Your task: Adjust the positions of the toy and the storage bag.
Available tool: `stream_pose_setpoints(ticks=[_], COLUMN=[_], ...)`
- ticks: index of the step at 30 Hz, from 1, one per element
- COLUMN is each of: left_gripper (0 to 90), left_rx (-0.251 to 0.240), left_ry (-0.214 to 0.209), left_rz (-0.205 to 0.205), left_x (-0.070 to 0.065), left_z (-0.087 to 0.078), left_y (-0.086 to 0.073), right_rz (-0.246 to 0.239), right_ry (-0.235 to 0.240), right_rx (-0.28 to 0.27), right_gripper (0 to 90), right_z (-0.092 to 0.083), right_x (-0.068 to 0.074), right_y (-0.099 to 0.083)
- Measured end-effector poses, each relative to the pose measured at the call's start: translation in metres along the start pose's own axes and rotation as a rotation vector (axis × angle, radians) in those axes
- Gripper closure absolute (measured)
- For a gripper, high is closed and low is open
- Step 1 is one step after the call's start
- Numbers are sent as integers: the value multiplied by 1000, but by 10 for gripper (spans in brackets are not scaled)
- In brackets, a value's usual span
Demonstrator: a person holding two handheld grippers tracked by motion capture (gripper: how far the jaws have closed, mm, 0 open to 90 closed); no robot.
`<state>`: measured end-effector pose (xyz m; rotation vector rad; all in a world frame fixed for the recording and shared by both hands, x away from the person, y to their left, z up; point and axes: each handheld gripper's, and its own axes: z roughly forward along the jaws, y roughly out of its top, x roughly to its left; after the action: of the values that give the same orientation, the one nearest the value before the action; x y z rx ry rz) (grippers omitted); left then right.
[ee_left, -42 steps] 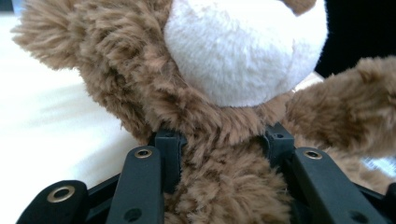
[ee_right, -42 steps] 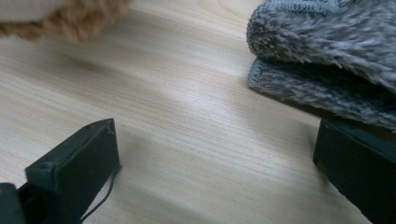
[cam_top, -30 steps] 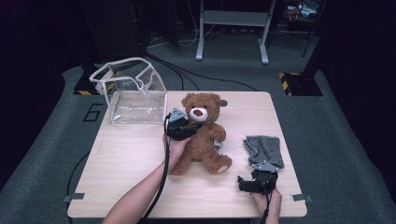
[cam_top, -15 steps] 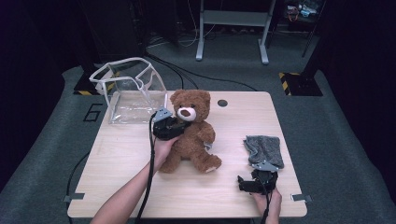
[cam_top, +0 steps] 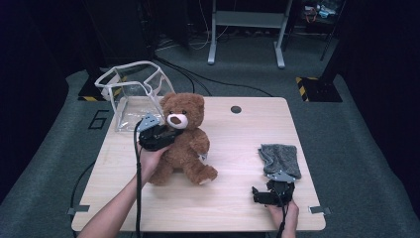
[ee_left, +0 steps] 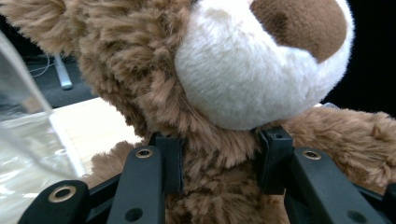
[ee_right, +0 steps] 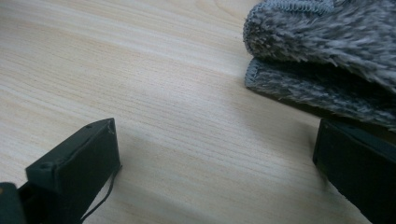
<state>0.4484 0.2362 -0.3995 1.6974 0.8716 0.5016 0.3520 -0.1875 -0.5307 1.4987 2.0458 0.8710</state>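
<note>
A brown teddy bear [cam_top: 185, 136] with a white muzzle is near the table's middle left, upright and leaning. My left gripper [cam_top: 166, 136] is shut on the bear's neck just under its muzzle [ee_left: 261, 70], with the black jaws pressed into the fur on both sides. At the table's front right my right gripper [cam_top: 265, 194] rests low over the wood, its jaws wide open with nothing between them. A folded grey towel [cam_top: 280, 159] lies just beyond it, and the towel's edge [ee_right: 322, 51] shows in the right gripper view.
A clear plastic bag [cam_top: 131, 94] with white trim stands open at the table's back left corner, close behind the bear. A small round hole [cam_top: 236, 109] is in the tabletop at the back. Dark floor, cables and a metal stand lie beyond the table.
My left gripper has carried the bear to the left and slightly up, toward the clear bag. The right gripper and the towel have stayed where they were.
</note>
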Motion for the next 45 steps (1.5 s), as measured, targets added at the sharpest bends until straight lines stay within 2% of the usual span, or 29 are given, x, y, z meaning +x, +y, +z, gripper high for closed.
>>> stream_pose_setpoints(ticks=[3, 10, 11, 12, 24, 31, 35, 38, 40, 41, 42, 44, 45], left_gripper=[613, 612, 612, 612, 607, 608, 607, 606, 606, 606, 606, 606, 606], left_rx=[2, -6, -6, -1, 50, 53, 73, 79, 91, 91, 115, 122, 140], left_ry=[12, 41, 41, 46, 78, 114, 125, 131, 142, 142, 147, 157, 160], left_rz=[2, -3, -3, -9, -22, -26, -28, -37, -49, -49, -53, -64, -69], left_x=[7, 19, 19, 24, 48, 54, 57, 57, 59, 59, 61, 63, 66], left_z=[-11, -38, -38, -47, -94, -122, -138, -145, -156, -156, -164, -167, -169], left_y=[0, 0, 0, -1, -17, -27, -33, -36, -41, -41, -44, -48, -51], right_rz=[-17, -15, -15, -15, -18, -16, -18, -17, -18, -18, -17, -16, -17], right_ry=[8, 7, 7, 7, 6, 5, 5, 5, 4, 4, 4, 4, 4], right_rx=[5, 5, 4, 5, 6, 6, 7, 7, 7, 7, 6, 7, 7], right_gripper=[0, 0, 0, 0, 0, 0, 0, 0, 0, 0, 0, 0, 0], right_z=[0, 0, 0, 0, 0, 0, 0, 0, 0, 0, 0, 0, 0], right_x=[-1, -1, -1, -1, -1, -1, -1, -1, -1, -1, -1, -1, -1], right_y=[0, 0, 0, 0, 0, 0, 0, 0, 0, 0, 0, 0, 0])
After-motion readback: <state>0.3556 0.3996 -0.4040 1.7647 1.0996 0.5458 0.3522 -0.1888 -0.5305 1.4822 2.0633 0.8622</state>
